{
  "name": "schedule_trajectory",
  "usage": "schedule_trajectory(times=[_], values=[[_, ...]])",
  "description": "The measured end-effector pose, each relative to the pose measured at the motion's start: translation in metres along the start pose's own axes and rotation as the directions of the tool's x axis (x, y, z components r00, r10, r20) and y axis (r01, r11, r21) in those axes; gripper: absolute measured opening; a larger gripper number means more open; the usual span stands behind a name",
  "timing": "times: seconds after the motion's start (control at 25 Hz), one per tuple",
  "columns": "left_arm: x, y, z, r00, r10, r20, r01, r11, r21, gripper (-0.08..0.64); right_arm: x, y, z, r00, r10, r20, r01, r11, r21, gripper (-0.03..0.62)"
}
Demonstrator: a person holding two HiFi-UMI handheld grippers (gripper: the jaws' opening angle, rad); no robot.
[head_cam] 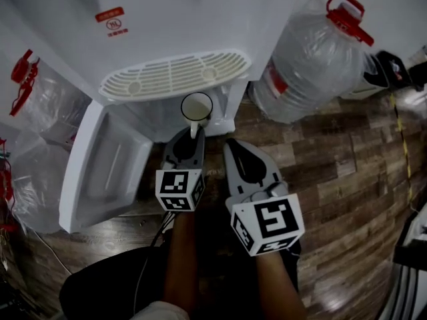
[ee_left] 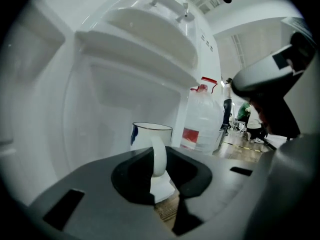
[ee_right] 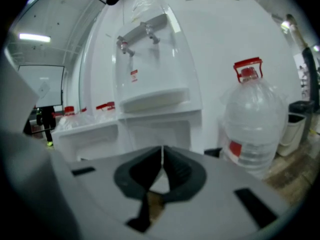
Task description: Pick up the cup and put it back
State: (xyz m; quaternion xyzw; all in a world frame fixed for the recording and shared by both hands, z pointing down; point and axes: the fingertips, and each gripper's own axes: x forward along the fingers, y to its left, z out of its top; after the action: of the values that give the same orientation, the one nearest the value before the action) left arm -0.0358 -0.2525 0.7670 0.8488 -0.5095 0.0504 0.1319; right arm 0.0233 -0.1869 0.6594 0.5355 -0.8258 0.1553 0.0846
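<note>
Left gripper (ee_left: pixel 159 170) is on the cup (head_cam: pixel 197 105), and it's a neat hold: the 2 jaws are clamped on the white handle (ee_left: pixel 159 154), 1 on each side, with the handle loop standing upright between them. The cup itself is white with a dark rim and a blue mark on its side. It sits just past the jaw tips, mouth up, and nothing can be made out inside it.

Where is it? Right in front of the white water dispenser (head_cam: pixel 200 19), just below the slotted drip tray (head_cam: pixel 175 73) and level with the lower recess of the cabinet. Whether its base touches anything, no view shows.

Over to the right gripper (ee_right: pixel 161 158): its jaws are pressed together, tip to tip, and there's nothing between them. In the head view it hangs just beside the left one, a little lower in the frame, pointing at the dispenser front and clear of the cup.

Around them, the cabinet door (head_cam: pixel 100 169) hangs open to the left. A big clear water bottle (head_cam: pixel 313 55) with a red cap and handle stands on the wooden floor (head_cam: pixel 347 172) to the dispenser's right, and another red-capped bottle (head_cam: pixel 37 95) sits off to the left.
</note>
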Motion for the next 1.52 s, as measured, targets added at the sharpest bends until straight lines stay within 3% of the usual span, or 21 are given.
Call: schedule_trajectory(times=[0.28,0.4,0.64,0.76,1.12,1.52], values=[[-0.042,-0.035,0.057,0.999,-0.023,0.033,0.021,0.999,0.042,0.066,-0.011,-0.007,0.005,0.999,-0.006,0.032,0.004,0.999,0.052,0.025],[-0.058,-0.047,0.069,0.999,-0.023,0.034,0.022,1.000,0.021,0.066,-0.019,-0.007,0.006,0.999,-0.002,0.033,0.000,0.998,0.064,0.025],[-0.091,-0.069,0.107,0.998,-0.024,0.060,0.023,1.000,0.012,0.066,-0.042,0.007,0.017,0.999,0.025,0.031,-0.023,0.998,-0.059,0.025],[-0.111,-0.084,0.124,0.998,-0.032,0.058,0.032,0.999,0.007,0.066,-0.059,0.009,0.036,0.998,0.027,0.048,-0.022,0.994,-0.106,0.023],[-0.169,-0.127,0.188,0.990,-0.043,0.133,0.041,0.999,0.022,0.066,-0.108,0.026,0.104,0.987,0.010,0.159,0.010,0.992,-0.125,0.023],[-0.182,-0.137,0.233,0.980,-0.099,0.171,0.096,0.995,0.022,0.066,-0.120,0.042,0.158,0.969,-0.021,0.245,0.051,0.992,-0.117,0.023]])
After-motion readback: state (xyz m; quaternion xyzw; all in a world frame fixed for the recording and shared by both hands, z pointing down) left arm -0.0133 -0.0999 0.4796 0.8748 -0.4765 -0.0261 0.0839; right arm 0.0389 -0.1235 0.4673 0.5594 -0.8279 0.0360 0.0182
